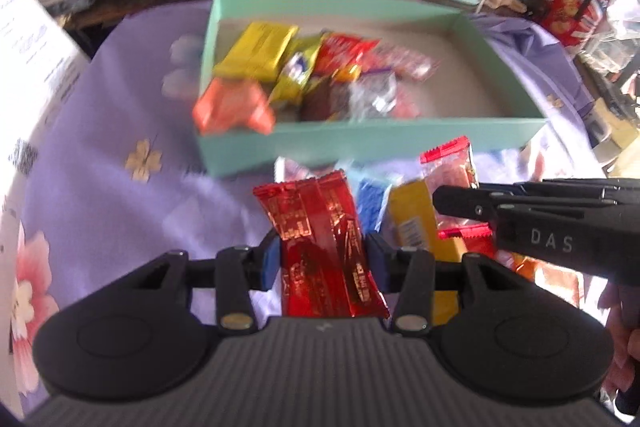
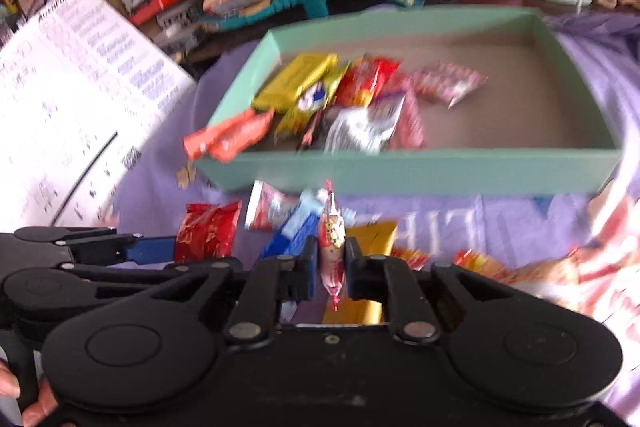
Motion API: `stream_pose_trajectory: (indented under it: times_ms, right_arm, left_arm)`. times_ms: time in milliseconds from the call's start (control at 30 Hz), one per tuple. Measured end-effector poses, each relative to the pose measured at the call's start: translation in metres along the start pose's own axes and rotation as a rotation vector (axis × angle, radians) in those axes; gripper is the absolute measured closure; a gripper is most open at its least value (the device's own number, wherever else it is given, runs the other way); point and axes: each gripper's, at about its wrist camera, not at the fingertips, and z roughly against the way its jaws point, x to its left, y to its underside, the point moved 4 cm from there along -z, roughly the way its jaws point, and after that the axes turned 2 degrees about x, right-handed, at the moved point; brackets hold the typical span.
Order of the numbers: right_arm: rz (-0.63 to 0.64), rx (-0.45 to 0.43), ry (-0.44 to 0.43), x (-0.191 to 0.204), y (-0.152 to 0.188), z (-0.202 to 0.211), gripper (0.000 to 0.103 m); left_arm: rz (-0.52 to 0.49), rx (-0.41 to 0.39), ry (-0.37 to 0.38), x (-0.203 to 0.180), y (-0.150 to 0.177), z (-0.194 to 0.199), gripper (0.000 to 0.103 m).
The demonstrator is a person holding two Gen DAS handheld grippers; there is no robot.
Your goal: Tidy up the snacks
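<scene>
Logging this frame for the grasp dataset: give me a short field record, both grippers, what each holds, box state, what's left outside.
left gripper: shut on red foil packet
right gripper: shut on small red-and-white packet, held edge-on
green box: open, snacks piled at its left end, right part bare
orange packet: overhangs the box's near left corner
loose snacks on cloth: blue packet, yellow packet, a few more

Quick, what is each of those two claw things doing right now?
Left gripper: shut on the red foil snack packet.
Right gripper: shut on a thin clear-and-red snack packet.
</scene>
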Motion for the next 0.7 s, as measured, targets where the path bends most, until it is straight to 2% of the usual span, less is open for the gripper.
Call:
stream_pose_trajectory:
  times_ms: [267,400,567,633,667,700]
  right_arm:
    - [-0.061,-0.122,0.063,-0.044,-0.049,0.035,0.09]
    - [-0.112,-0.15,0.085,-0.07,-0.076,0.036,0.09]
    - [-0.157,-0.139,0.09,-0.101,-0.095,0.027,0.089]
    - [-0.175,-0.128,0.087,-0.108,-0.097,0.022,0.081]
    - [-0.187,-0.124,0.083,-0.112,-0.098,0.021,0.074]
    - [-0.199,-0.128,0.08,-0.114,-0.098,0.02,0.062]
  left_arm:
    - [-0.086,-0.11,0.012,-0.041,-0.078,0.016,0.059]
    - [-0.1,-0.111,0.035,-0.064,-0.114,-0.002,0.059]
    - [-0.124,-0.094,0.028,-0.089,-0.137,-0.032,0.059]
    - [-0.123,-0.085,0.008,-0.093,-0.141,-0.044,0.055]
    - [-0.124,-0.084,-0.009,-0.093,-0.141,-0.048,0.048]
    - [-0.124,-0.079,-0.044,-0.092,-0.141,-0.053,0.035]
